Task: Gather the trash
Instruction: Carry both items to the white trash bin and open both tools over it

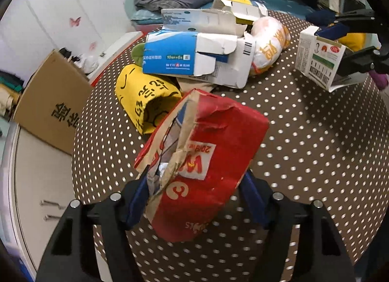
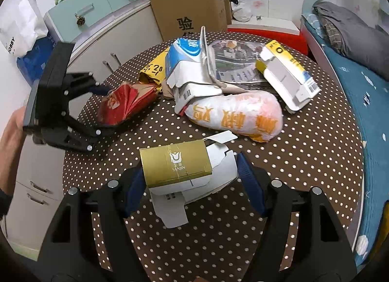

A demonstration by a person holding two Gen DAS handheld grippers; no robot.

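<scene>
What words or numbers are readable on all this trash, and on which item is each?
"SANJIN": gold and white carton, held in the right claw.
"WATERMELON FROST": the same carton's white side.
"10ml×6": blue and white medicine box.
"BOBBY": white paper bag.
Red crumpled paper bag in the left claw: print upside down, unclear.
Chinese characters elsewhere: not transcribed.

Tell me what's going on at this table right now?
A person is clearing trash off the polka-dot table with two handheld grippers. The left gripper clamps a torn red paper bag; the right gripper holds a gold-and-white carton. Flattened boxes and a white plastic bag remain piled behind.
</scene>
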